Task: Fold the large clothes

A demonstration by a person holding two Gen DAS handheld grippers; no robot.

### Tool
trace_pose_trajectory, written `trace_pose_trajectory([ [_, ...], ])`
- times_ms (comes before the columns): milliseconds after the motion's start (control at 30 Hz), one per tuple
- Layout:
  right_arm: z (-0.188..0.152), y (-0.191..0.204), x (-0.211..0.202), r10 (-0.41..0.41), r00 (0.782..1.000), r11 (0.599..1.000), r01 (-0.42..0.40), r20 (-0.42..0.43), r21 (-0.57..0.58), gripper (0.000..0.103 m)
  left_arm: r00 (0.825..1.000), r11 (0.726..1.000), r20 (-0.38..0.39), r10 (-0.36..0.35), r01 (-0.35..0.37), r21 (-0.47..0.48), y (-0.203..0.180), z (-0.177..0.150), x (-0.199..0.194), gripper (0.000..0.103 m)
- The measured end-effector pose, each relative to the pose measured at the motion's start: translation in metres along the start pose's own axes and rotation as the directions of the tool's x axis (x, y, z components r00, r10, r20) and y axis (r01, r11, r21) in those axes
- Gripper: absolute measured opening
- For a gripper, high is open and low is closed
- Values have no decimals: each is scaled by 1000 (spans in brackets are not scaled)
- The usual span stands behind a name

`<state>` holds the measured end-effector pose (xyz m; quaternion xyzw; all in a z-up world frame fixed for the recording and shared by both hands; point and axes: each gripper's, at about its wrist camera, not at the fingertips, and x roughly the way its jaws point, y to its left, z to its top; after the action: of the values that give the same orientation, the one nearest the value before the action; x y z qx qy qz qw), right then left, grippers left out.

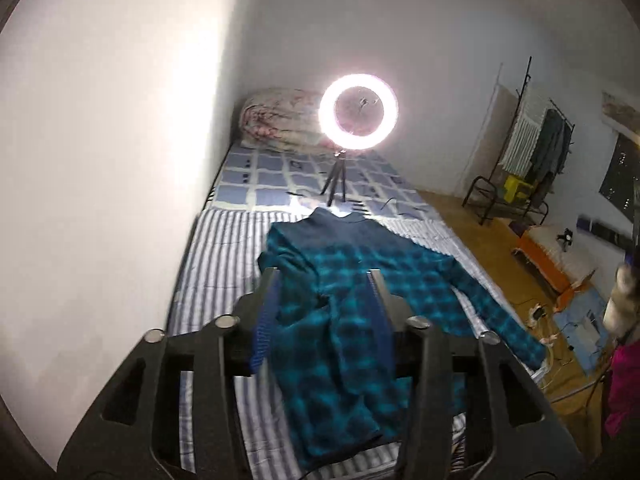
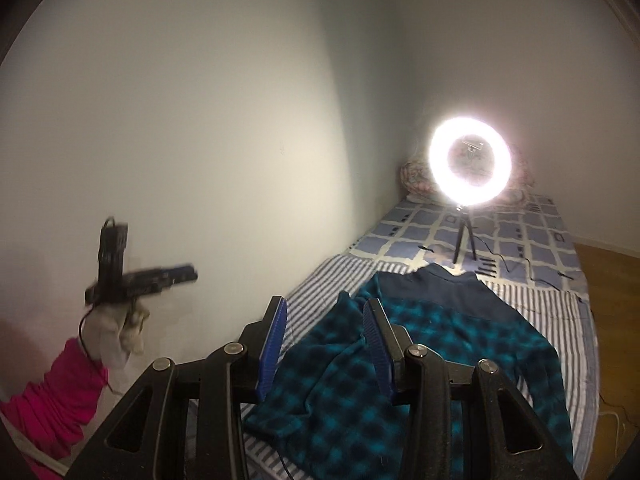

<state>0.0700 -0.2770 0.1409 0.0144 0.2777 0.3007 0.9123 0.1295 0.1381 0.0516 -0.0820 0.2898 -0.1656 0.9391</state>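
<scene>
Both tongs, left [image 1: 324, 276] and right [image 2: 326, 306], hang apart and empty above the shirt [image 1: 360, 304]; a careless grab could bunch its folded sleeve.

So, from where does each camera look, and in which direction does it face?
Left wrist: sits behind the left tool, above the bed's foot end, facing the plaid shirt and ring light; own open fingers show, and a pink sleeve at the right edge.
Right wrist: sits behind the right tool, angled across the shirt toward the wall; it also shows the left tool in a gloved hand.
Shared: shirt, striped bed cover, ring light.
</scene>
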Motion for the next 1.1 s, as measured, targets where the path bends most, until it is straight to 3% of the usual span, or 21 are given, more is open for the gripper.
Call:
trace_pose_trajectory([
  [167, -22, -6, -17, 52, 999, 996, -51, -11, 73, 41, 999, 998, -54, 2, 1, 65, -25, 6, 8, 46],
  [267, -29, -8, -25, 43, 999, 995, -42, -2, 89, 42, 997, 998, -69, -18, 23, 59, -33, 4, 4, 46],
  [367, -47, -1, -13, -11, 999, 997, 14, -48, 71, 42, 995, 998, -86, -42, 44, 33, -34, -11, 0, 46],
  [467, -77, 4, 16, 32, 989, 994, -16, -144, 111, 42, 989, 999, -147, -26, 30, 26, -34, -44, 9, 46],
  [567, -105, 5, 45, 108, 967, 982, -67, -229, 178, 42, 971, 998, -233, -55, 44, -51, -24, -90, 20, 46],
  [633, -113, 6, 48, 96, 964, 982, -51, -250, 180, 42, 951, 996, -302, -67, 46, -78, -19, -119, 20, 46],
  [700, -110, 4, 39, 116, 961, 978, -66, -250, 197, 42, 945, 997, -324, -47, 24, -75, -17, -133, 6, 46],
  [800, -92, 7, 5, 89, 975, 983, -54, -203, 174, 42, 955, 997, -293, -50, 30, -74, -18, -129, -34, 46],
  [967, -62, 28, -43, 40, 990, 995, -27, -138, 94, 42, 985, 1000, -172, -30, 30, -3, -36, -95, -110, 46],
  [1100, -45, 45, -70, 8, 997, 999, -5, -82, 32, 42, 993, 998, -117, -33, 38, 40, -50, -73, -142, 46],
])
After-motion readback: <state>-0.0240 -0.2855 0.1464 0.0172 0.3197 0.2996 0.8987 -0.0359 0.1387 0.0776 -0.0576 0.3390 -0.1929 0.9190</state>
